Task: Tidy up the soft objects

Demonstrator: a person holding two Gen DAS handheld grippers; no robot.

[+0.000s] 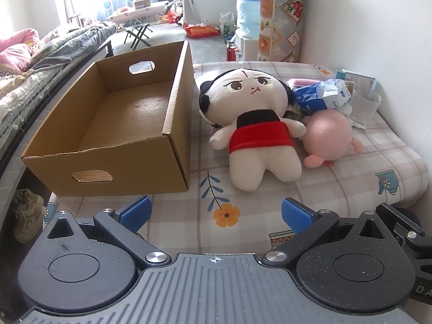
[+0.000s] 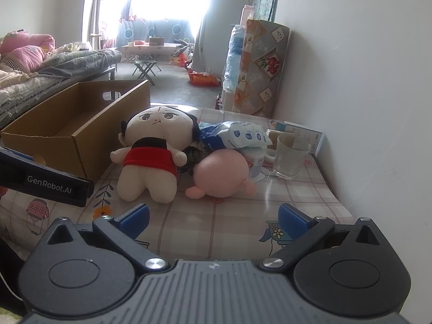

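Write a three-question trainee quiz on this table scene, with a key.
1. True or false: the cardboard box already holds a toy.
2. Which lies nearer the box: A) the doll in the red top, B) the pink plush?
3. Fill in: the left gripper and the right gripper are both ____.

Key: 1 false, the box is empty; 2 A; 3 open, nothing between their fingers.
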